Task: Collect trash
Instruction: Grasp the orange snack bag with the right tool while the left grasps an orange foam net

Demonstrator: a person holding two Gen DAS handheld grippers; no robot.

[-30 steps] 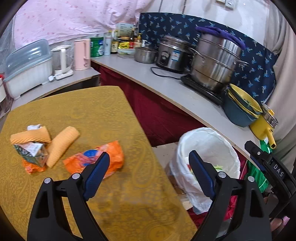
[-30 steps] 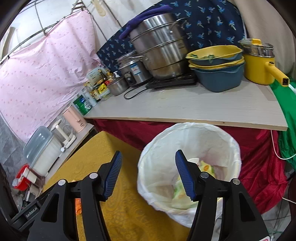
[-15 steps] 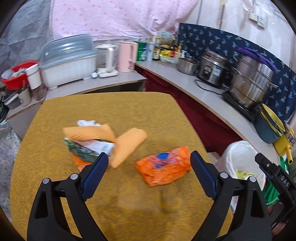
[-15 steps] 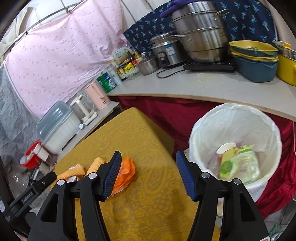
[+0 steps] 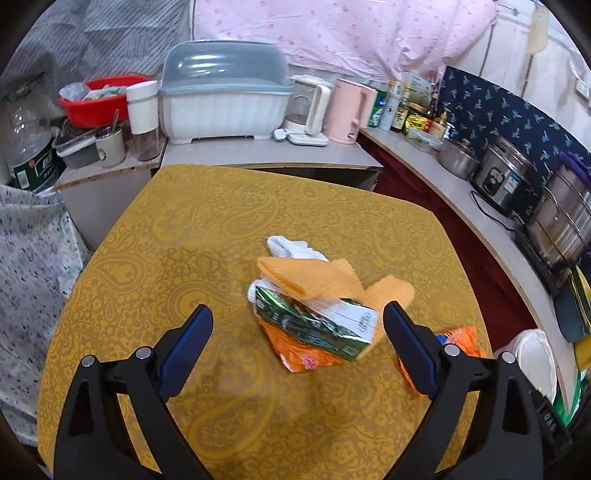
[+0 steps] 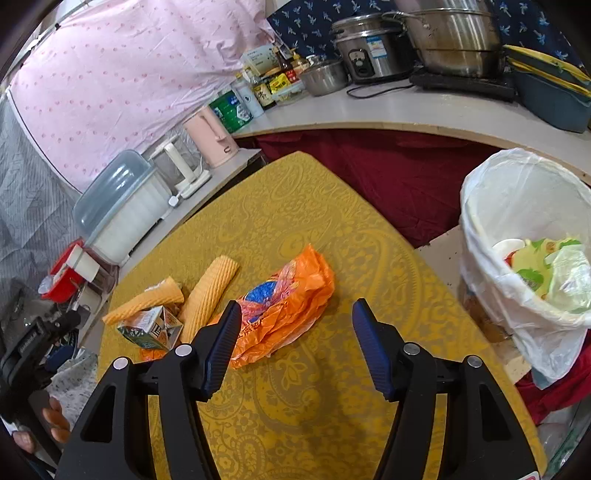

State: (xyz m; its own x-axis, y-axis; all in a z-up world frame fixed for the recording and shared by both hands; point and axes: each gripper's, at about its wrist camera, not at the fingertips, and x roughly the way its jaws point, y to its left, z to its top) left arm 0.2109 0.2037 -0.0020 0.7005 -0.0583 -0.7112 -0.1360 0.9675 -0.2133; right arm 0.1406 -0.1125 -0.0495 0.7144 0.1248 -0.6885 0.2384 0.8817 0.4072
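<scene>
On the yellow-clothed table (image 5: pixel 177 236) lies a pile: a green-and-white carton (image 5: pixel 317 325) on an orange wrapper (image 5: pixel 299 352), two orange cloths (image 5: pixel 310 275) and a white tissue (image 5: pixel 291 249). My left gripper (image 5: pixel 295 314) hovers open just short of the carton, touching nothing. In the right wrist view the carton (image 6: pixel 149 328) is at the left, and a crumpled orange plastic bag (image 6: pixel 284 295) lies just beyond my open right gripper (image 6: pixel 296 308). A bin with a white liner (image 6: pixel 517 206) stands off the table's right side, with trash inside.
A counter runs behind and to the right with a dish box (image 5: pixel 221 96), kettles (image 5: pixel 347 110), bottles, a rice cooker (image 5: pixel 506 181) and steel pots (image 6: pixel 454 33). Stacked bowls (image 6: pixel 550 85) sit near the bin. A hand (image 6: pixel 55 421) holds the left gripper at the left edge.
Both views have swung left from the bin toward the table. The pile now sits centred before the left gripper, and the orange bag has come in front of the right gripper.
</scene>
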